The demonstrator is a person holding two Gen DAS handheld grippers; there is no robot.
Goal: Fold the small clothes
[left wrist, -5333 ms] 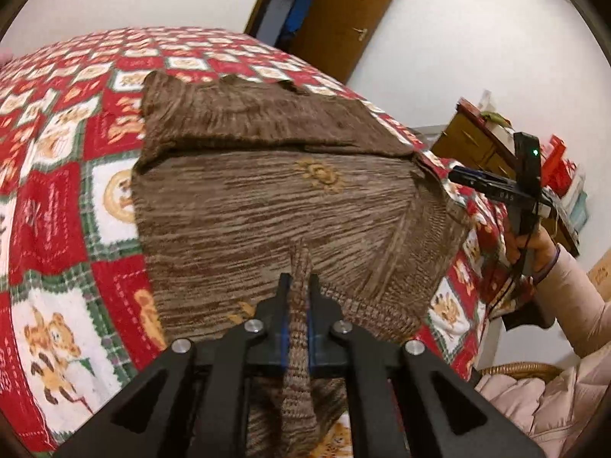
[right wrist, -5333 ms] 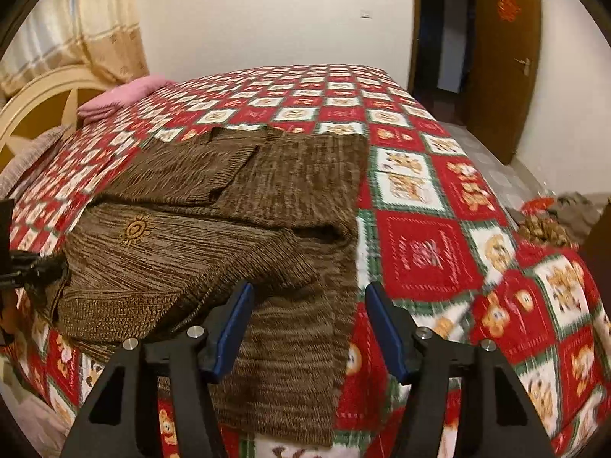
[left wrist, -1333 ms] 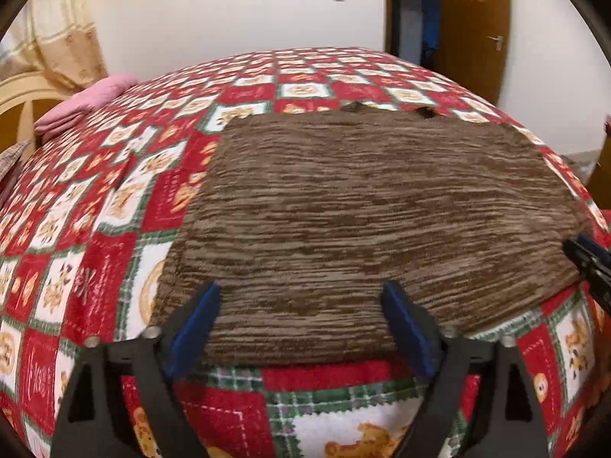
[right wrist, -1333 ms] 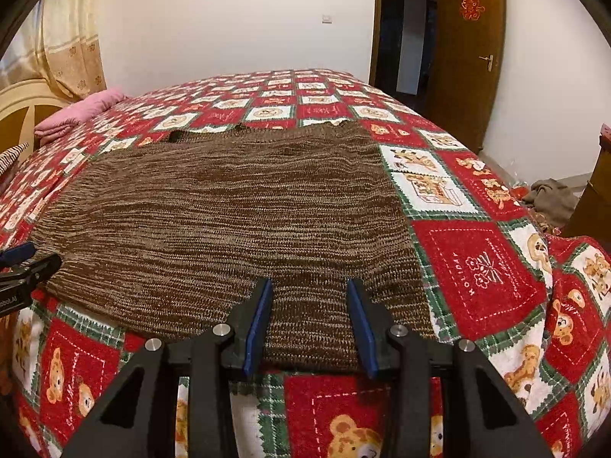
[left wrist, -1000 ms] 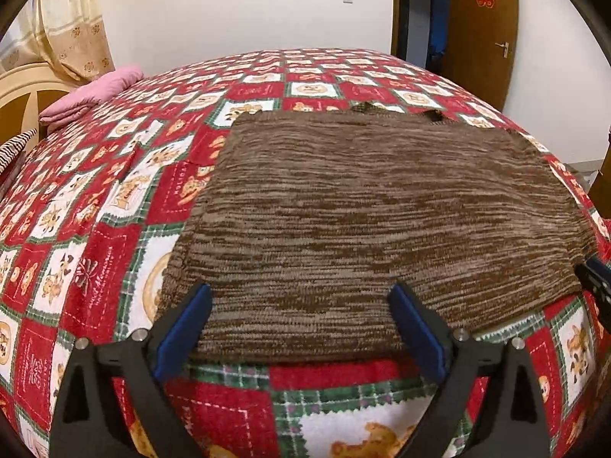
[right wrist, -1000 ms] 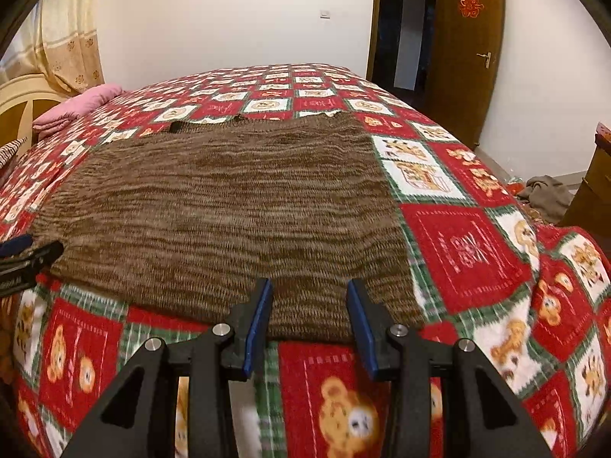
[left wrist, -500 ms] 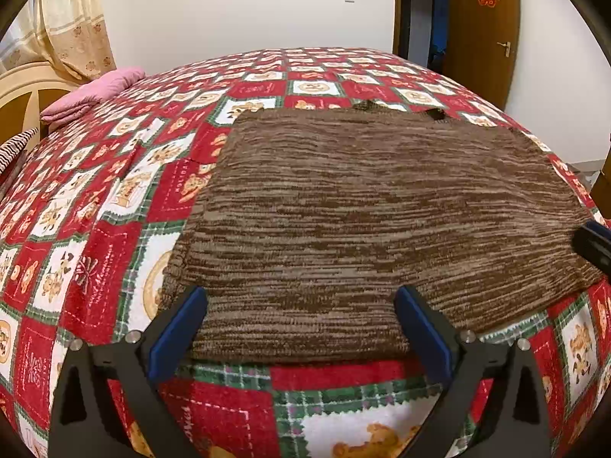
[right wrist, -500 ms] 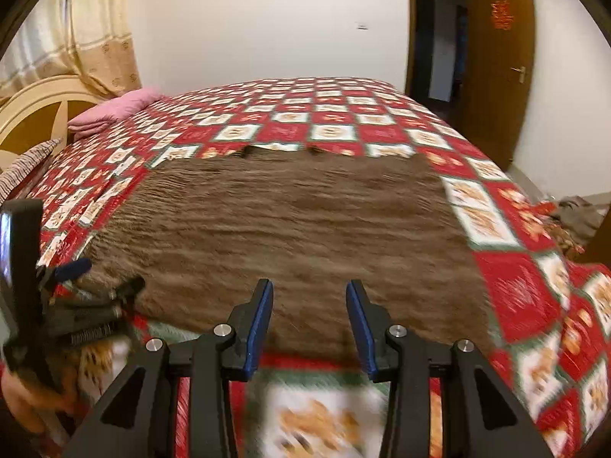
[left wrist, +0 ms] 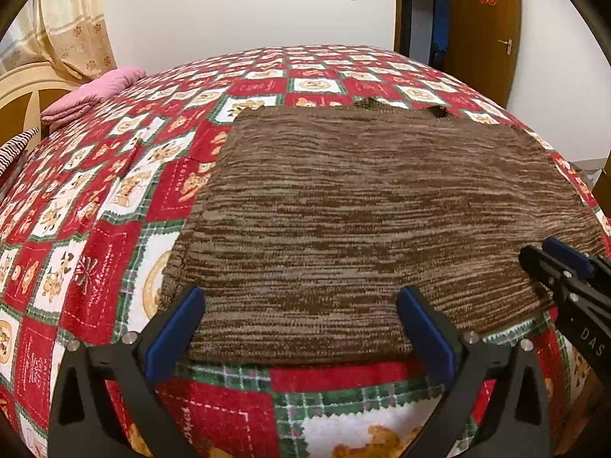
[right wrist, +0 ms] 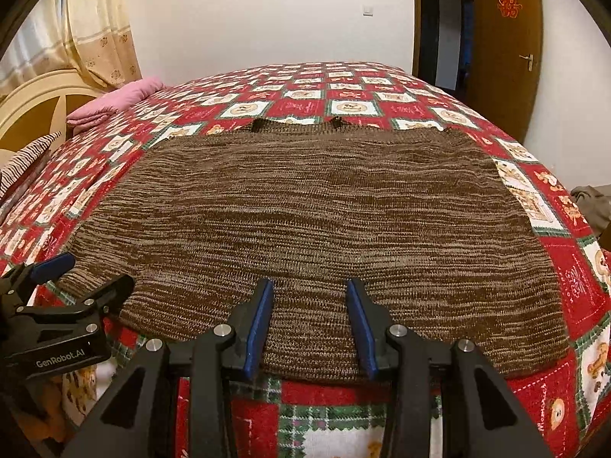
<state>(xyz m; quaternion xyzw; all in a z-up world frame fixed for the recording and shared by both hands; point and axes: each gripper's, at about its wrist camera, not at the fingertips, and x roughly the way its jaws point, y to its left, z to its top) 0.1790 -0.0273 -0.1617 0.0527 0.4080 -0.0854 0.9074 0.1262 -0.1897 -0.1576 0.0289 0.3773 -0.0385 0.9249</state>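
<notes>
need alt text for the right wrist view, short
A brown knit sweater lies folded flat on a red bear-patterned quilt, with the right gripper open just above its near edge. The left gripper is open at the sweater's left corner; a pink pillow and brown door sit behind.

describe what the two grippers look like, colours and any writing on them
Both are black angular frames with silver screws and blue pads on the fingers. The left gripper shows white "GenRobot.AI" lettering on its body in the right wrist view. The right gripper shows white "DAS" letters in the left wrist view.
</notes>
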